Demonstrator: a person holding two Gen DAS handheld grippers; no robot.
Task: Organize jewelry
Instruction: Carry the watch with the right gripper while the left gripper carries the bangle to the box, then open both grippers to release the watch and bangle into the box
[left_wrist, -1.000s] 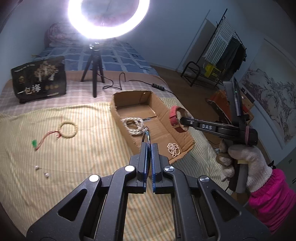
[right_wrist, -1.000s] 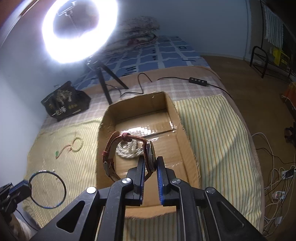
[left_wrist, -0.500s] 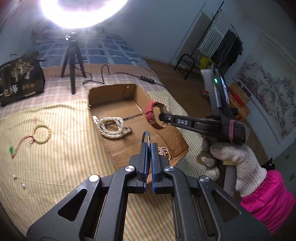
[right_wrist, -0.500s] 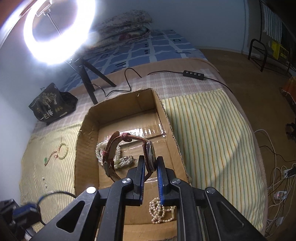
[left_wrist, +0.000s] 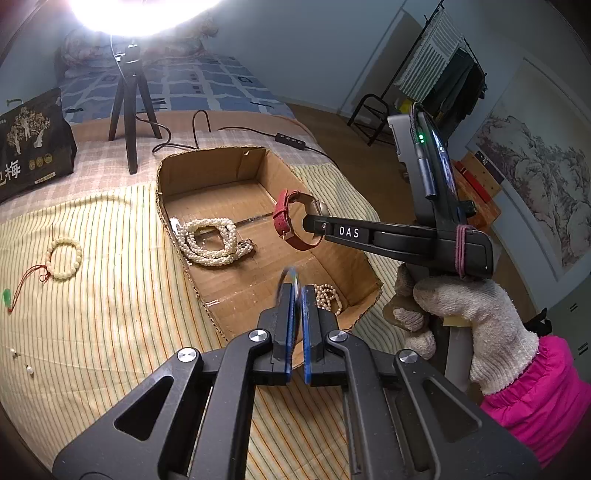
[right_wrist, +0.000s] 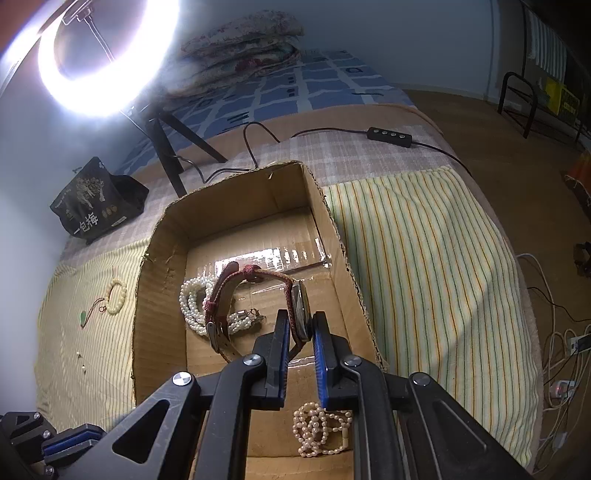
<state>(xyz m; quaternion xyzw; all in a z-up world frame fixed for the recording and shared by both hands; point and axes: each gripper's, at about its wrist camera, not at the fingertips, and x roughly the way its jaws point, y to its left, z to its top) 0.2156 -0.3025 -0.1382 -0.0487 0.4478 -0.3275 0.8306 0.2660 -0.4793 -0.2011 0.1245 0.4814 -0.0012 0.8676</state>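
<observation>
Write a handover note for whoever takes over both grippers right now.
Left gripper: shut on a thin bangle, near the box's front edge.
Right gripper: shut on the red-strap watch, held over the box.
In the box: coiled pearl necklace, small pearl strand.
Left on the striped cloth: bead bracelet with red cord, two tiny pieces.
Next: likely drop the watch and bangle in.

red watch strap (right_wrist: 225, 295), white pearls (left_wrist: 210, 242), brown box (right_wrist: 159, 295), yellow cloth (right_wrist: 424, 258) striped green and orange, pink sleeve (left_wrist: 535, 391), blue checked bedding (left_wrist: 207, 85).
</observation>
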